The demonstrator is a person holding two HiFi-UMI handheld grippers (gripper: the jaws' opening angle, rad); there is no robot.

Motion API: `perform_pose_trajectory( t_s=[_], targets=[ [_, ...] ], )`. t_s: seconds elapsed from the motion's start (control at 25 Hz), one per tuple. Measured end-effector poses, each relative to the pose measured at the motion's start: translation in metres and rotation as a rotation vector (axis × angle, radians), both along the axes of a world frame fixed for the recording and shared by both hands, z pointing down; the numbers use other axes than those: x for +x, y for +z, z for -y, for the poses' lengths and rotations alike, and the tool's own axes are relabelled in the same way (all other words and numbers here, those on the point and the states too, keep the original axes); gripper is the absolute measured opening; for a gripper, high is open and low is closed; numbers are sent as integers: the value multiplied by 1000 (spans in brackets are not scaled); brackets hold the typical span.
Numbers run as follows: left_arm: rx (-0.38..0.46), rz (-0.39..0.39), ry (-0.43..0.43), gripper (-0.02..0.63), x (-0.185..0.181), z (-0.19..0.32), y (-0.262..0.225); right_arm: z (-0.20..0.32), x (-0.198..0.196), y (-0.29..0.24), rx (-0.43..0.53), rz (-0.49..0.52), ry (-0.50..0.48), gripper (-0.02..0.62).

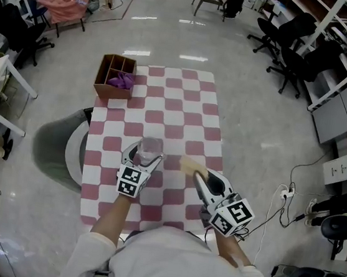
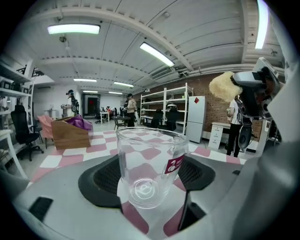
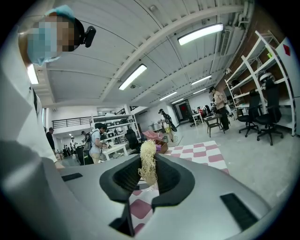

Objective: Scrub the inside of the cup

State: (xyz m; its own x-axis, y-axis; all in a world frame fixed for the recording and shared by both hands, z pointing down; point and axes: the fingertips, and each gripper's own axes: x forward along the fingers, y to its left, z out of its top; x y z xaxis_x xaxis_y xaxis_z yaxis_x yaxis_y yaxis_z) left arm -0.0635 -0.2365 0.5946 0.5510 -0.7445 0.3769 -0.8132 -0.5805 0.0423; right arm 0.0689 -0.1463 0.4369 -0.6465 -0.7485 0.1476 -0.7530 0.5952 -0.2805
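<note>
A clear glass cup (image 1: pixel 149 149) with a small red label stands upright between the jaws of my left gripper (image 1: pixel 144 158), which is shut on its lower part; in the left gripper view the cup (image 2: pixel 150 166) fills the middle and looks empty. My right gripper (image 1: pixel 201 177) is shut on a pale yellow fibrous scrubber (image 1: pixel 192 166), held a little to the right of the cup and apart from it. In the right gripper view the scrubber (image 3: pixel 148 164) sticks up, pinched thin between the jaws. The scrubber (image 2: pixel 226 86) also shows at the upper right of the left gripper view.
A red-and-white checked table (image 1: pixel 183 108) carries a wooden divided box (image 1: pixel 114 76) with purple cloth at its far left corner. A grey chair (image 1: pixel 56 147) stands at the table's left. Office chairs (image 1: pixel 294 52) and shelving line the far right; cables lie on the floor at right.
</note>
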Motion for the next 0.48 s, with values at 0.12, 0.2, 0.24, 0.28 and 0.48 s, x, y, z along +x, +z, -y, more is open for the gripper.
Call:
perform_pose_trajectory(
  t_s=[0.12, 0.2, 0.24, 0.28, 0.48],
  targets=[
    [-12, -15, -2, 357, 1, 5, 7, 2, 2, 3, -10, -5, 9, 86],
    [-18, -21, 0, 357, 2, 7, 10, 2, 3, 4, -14, -10, 15, 86],
    [-20, -24, 0, 357, 2, 8, 12, 3, 3, 4, -15, -12, 19, 86],
    [-21, -26, -1, 358, 2, 9, 14, 3, 3, 5, -15, -12, 22, 86],
    [-26, -39, -11, 357, 0, 11, 19, 4, 3, 7, -19, -11, 28, 86]
  ],
)
